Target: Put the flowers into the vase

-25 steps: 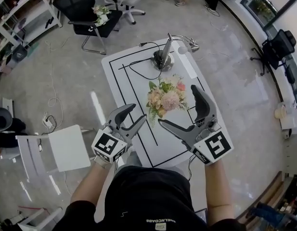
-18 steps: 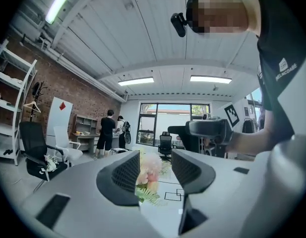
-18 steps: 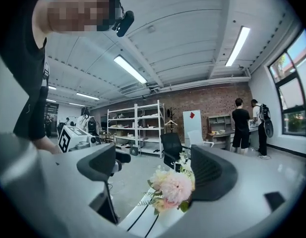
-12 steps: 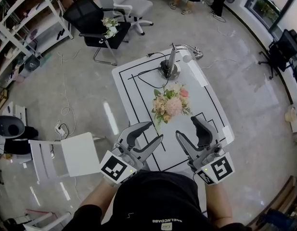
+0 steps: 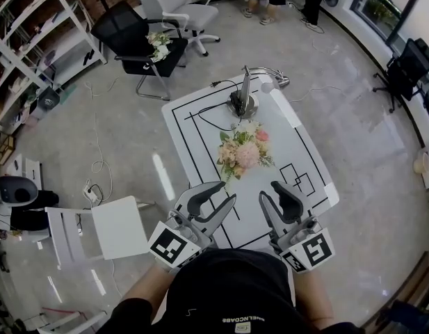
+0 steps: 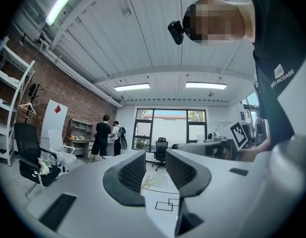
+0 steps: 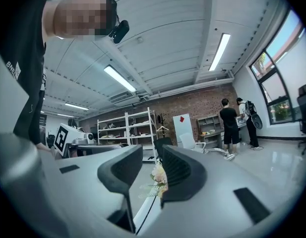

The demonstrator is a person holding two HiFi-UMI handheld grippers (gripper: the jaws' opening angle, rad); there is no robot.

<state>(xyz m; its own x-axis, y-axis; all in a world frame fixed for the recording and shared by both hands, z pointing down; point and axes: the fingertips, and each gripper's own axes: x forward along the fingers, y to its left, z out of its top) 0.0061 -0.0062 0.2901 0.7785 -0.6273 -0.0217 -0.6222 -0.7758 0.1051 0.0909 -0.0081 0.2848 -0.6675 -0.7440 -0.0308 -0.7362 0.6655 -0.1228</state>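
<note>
Back come both tools: left gripper (image 5: 228, 192) and right gripper (image 5: 270, 190), jaws just narrowing, slightly apart, nothing between. Mid-table (image 5: 200, 117) sit the flowers (image 5: 243, 150), well apart; reaching in this narrow might topple them.

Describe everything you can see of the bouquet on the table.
The bouquet is a dense, rounded bunch of pink, peach and cream blooms with green leaves; a fern-like sprig trails toward the near side. It sits in the middle of the table, inside the black lines, just in front of the stand. From above, no stems or vase show. Nothing but the table appears to touch it.
</note>
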